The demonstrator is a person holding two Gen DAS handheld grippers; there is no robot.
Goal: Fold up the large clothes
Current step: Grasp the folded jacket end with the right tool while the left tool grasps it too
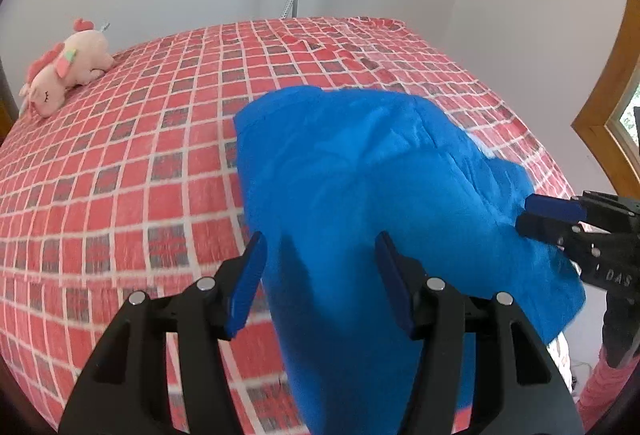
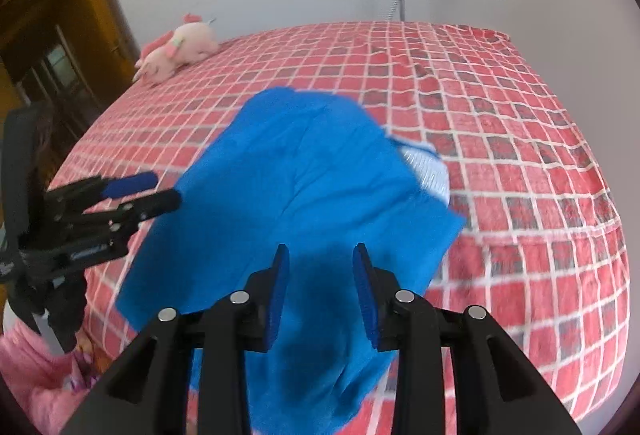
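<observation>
Through the left wrist view: lying rumpled on the checked bed (image 1: 120,163) toward its near edge and spilling over it, blue garment (image 1: 360,175); hovering above its near part with fingers apart and clamped on nothing, left tongs (image 1: 320,283). Through the right wrist view: right tongs (image 2: 320,291) likewise gaping over the cloth, plush toy (image 2: 180,47) resting at the far left corner. Judging this as between folds, likely calling next for pinching two near corners and carrying them across.
</observation>
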